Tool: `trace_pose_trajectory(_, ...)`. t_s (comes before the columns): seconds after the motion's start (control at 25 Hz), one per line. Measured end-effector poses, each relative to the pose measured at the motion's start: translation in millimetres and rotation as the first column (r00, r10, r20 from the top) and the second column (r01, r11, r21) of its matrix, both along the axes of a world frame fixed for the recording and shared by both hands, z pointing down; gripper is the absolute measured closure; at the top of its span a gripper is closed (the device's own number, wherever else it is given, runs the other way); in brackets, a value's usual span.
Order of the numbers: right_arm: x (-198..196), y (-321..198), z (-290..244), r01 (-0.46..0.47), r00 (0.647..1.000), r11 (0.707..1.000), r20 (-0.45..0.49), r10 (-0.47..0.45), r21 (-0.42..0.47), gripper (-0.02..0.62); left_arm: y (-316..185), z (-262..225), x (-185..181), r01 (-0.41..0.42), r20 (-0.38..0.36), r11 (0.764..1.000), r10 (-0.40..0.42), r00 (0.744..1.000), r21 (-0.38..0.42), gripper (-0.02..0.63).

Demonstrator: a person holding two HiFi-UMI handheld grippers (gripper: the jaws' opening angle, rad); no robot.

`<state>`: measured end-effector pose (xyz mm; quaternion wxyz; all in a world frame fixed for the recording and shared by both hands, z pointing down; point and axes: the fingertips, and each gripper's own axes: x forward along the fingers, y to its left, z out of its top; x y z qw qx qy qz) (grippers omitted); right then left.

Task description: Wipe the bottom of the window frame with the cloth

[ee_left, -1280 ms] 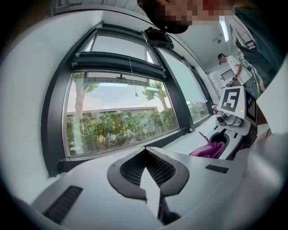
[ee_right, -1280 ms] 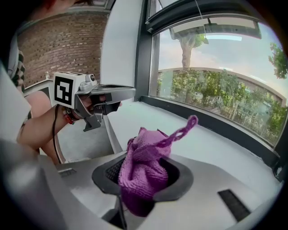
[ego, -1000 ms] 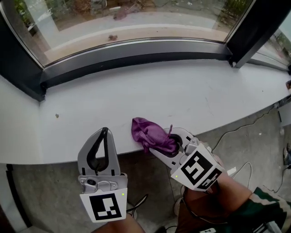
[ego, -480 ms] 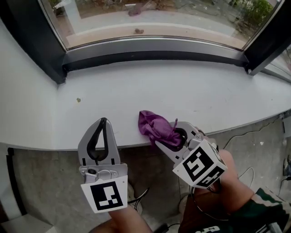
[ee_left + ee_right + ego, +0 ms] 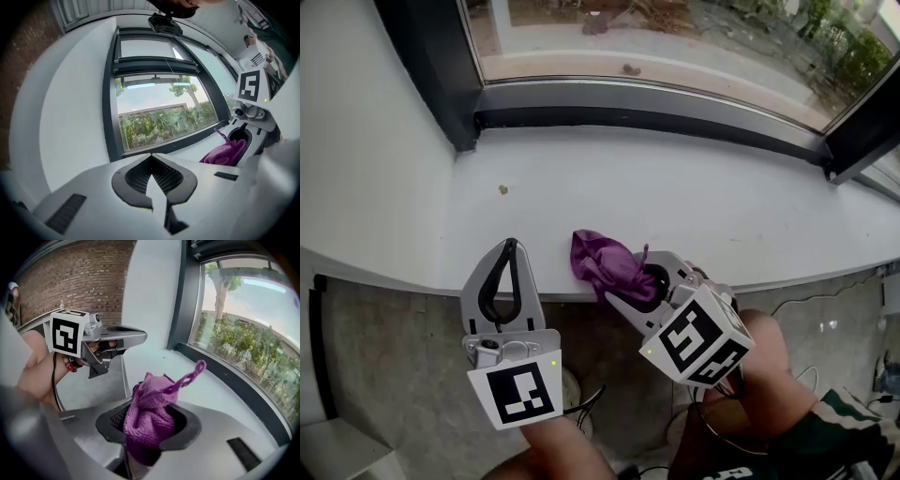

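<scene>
one purple knitted cloth (image 5: pixel 609 267) is bunched up and clamped in the jaws of the right hand-held gripper (image 5: pixel 645 283). its free end sits over the near edge of the white window sill (image 5: pixel 694 202); i can't tell whether it touches the sill. it is well apart from the dark grey bottom rail of the window frame (image 5: pixel 656 112), which runs along the far side of the sill under the glass.

i count two hand-held grippers. the left hand-held gripper (image 5: pixel 511 247) hovers just left of the cloth at the sill's near edge, its jaws closed tip to tip with nothing between them. each gripper carries one cube; the only print i can see is a black-and-white square marker on the left cube (image 5: pixel 517 394) and another on the right cube (image 5: pixel 694 342). one small brown speck (image 5: pixel 502 189) lies on the sill beyond the left gripper.

the right gripper view alone shows a thin loop of purple yarn (image 5: pixel 190 376) standing up from the cloth (image 5: pixel 150 418), a red brick wall (image 5: pixel 70 282) behind, and the left gripper (image 5: pixel 143 336) from the side. the left gripper view shows the window's full height, green trees (image 5: pixel 164 124) outside, and the cloth (image 5: pixel 225 152) to its right. only the head view shows the grey floor (image 5: pixel 403 356) and loose cables (image 5: pixel 811 314).
</scene>
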<state>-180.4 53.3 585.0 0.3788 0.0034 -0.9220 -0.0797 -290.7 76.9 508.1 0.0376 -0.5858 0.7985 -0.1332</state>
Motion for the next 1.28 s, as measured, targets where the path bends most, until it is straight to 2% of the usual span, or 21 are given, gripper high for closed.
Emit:
trace_pose_trajectory(0.12, -21, 11, -1, 0.049, 0.999, 0.999, 0.0, -0.049, -0.004, 0.449, 12, 1, -13, 0.028, 0.049, 0.999, -0.027, 0.998, -0.023, 0.603)
trace_pose_trajectory(0.24, -44, 23, -1, 0.106, 0.994, 0.994, -0.005, -0.106, 0.0, 0.449, 28, 2, -29, 0.078, 0.032, 0.997, -0.077, 0.997, -0.023, 0.603)
trace_pose_trajectory(0.44, -88, 46, -1, 0.192, 0.981, 0.981, 0.001, -0.192, 0.013, 0.449, 61, 3, -57, 0.151, 0.044, 0.988, -0.15, 0.988, -0.029, 0.603)
trace_pose_trajectory(0.68, -132, 69, -1, 0.257, 0.966, 0.966, 0.004, -0.257, 0.013, 0.449, 91, 3, -83, 0.222, 0.044, 0.975, -0.221, 0.974, -0.027, 0.603)
trace_pose_trajectory(1.0, -168, 97, -2, 0.338, 0.941, 0.941, 0.009, -0.338, 0.014, 0.449, 98, 5, -95, 0.242, 0.03, 0.97, -0.242, 0.97, -0.017, 0.603)
trace_pose_trajectory(1.28, -172, 99, -1, 0.36, 0.932, 0.933, 0.03, -0.36, -0.012, 0.449, 92, 9, -95, 0.239, 0.01, 0.971, -0.239, 0.971, -0.01, 0.603)
